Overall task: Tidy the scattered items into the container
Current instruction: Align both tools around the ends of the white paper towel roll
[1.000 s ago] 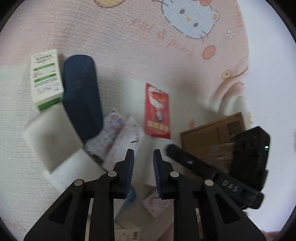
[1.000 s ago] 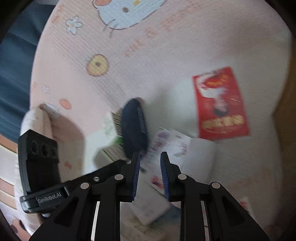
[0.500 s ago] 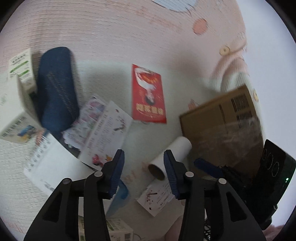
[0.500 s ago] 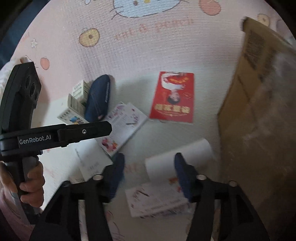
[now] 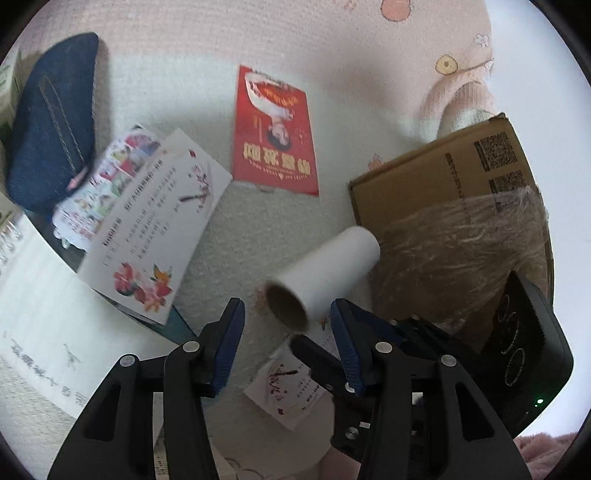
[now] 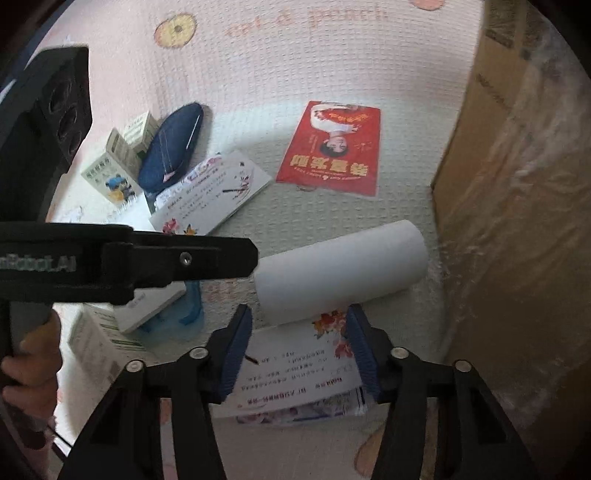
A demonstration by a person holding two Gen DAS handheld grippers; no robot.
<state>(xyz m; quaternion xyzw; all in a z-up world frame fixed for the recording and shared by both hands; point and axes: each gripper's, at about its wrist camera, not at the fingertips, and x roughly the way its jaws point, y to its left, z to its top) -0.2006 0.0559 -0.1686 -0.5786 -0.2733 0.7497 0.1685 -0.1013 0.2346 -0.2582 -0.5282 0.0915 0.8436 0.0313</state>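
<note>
lying on its side on the pale woven mat, the white paper roll rested just beside the cardboard box, its far end close to the plastic film that covered the box's near side. the left gripper pointed down at the roll's open brown core, its blue pads spread wide with nothing between them; its jaws had just been opening, and they touched nothing. the right gripper hung over a flowered leaflet that lay in front of the roll, its jaws standing moderately apart and empty; they had opened and then just been closing a little, and the pads pressed on nothing. in the right wrist view the left gripper's black body crossed the left side of the picture, and a hand gripped its handle at the lower left. a red booklet with a printed figure lay flat on the mat beyond the roll, apart from it. to the left sat a second flowered leaflet overlapping a colourful pamphlet, and beside that a dark blue denim case. small green-and-white cartons stood at the far side of the case in the right wrist view, one bearing a cartoon print. a white sheet with faint writing spread along the lower left, and another green-and-white carton lay near the hand. the mat's pink part carried small fruit and flower prints.
</note>
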